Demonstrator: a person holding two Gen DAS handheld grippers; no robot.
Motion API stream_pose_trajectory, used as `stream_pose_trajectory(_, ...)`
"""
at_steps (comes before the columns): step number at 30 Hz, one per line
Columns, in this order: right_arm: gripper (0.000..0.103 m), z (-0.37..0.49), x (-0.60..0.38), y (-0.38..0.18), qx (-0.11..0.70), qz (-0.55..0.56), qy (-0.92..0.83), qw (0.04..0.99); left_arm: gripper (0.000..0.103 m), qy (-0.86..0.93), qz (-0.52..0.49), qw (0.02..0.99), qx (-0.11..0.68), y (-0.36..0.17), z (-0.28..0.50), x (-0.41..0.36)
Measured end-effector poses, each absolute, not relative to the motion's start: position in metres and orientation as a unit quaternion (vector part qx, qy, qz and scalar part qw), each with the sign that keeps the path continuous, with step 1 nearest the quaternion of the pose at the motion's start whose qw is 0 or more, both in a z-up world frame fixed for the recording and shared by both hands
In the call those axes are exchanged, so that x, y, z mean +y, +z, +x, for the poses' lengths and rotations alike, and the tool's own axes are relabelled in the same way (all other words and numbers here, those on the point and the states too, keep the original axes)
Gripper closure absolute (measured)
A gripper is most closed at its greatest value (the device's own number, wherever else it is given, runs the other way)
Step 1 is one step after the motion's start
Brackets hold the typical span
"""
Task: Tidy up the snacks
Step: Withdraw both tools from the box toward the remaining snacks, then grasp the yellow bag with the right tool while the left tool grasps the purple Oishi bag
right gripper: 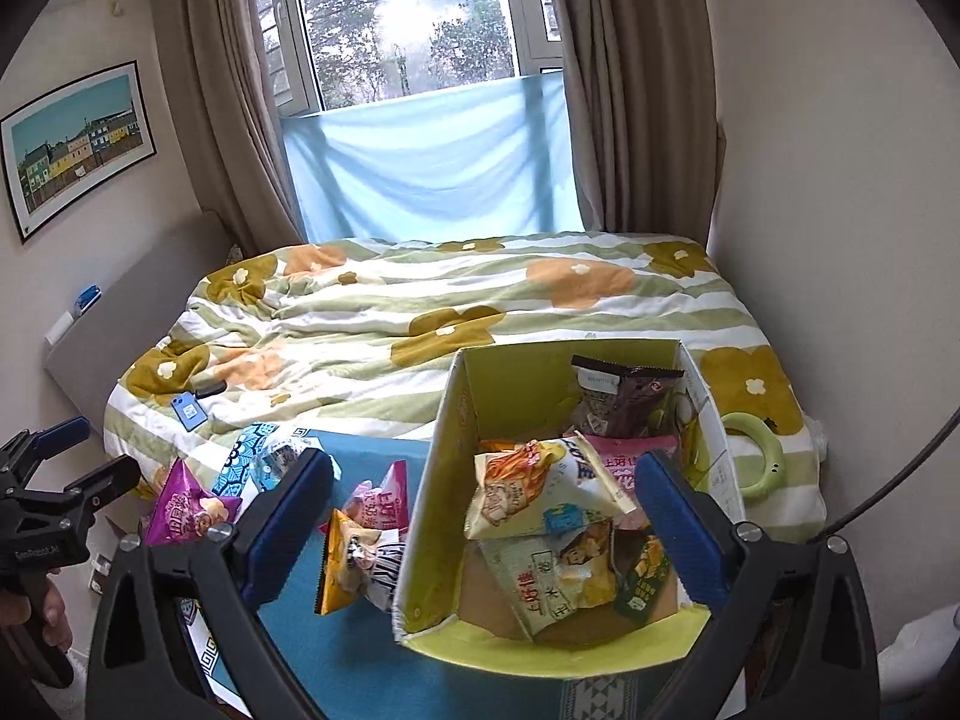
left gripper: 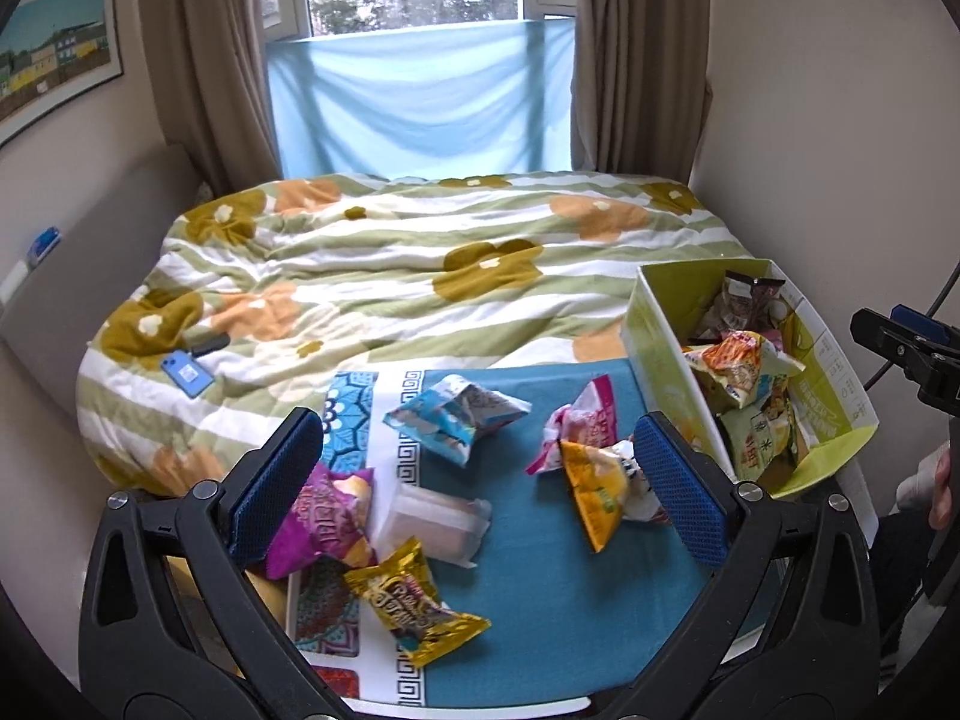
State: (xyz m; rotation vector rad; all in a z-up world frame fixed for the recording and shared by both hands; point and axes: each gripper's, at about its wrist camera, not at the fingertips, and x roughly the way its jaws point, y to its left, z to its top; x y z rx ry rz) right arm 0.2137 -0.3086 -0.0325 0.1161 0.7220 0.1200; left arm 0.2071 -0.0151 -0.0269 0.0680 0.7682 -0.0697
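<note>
Left gripper and right gripper: jaws wide apart, empty. Left gripper body reads "GenRobot.AI"; snack packets bear Chinese print.

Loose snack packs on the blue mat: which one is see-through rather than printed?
The clear pack in the middle of the blue mat, between the purple bag and the gold bag. All other packs have coloured print.

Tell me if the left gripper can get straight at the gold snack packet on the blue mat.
Probably yes. The left gripper is open and empty, and the gold snack packet lies on top of the blue mat just below its fingers, nothing covering it. The purple packet sits close beside it.
</note>
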Motion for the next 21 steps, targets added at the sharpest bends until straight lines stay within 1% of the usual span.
stream_pose_trajectory(4,0.003,0.201,-0.277,-0.034,0.353,0.072,0.052,0.931,0.001,-0.027,0.027,0.927,0.373,-0.030,0.193,0.031)
stream_pose_trajectory(12,0.003,0.181,-0.198,-0.042,0.355,0.050,0.041,0.933,0.001,-0.039,0.019,0.920,0.389,-0.047,0.185,0.103)
stream_pose_trajectory(17,0.003,0.176,-0.162,-0.058,0.371,0.061,0.029,0.926,0.001,-0.053,0.015,0.912,0.406,-0.074,0.194,0.140)
stream_pose_trajectory(21,0.003,0.182,-0.138,-0.080,0.400,0.052,0.008,0.915,0.001,-0.058,0.007,0.903,0.425,-0.105,0.212,0.151)
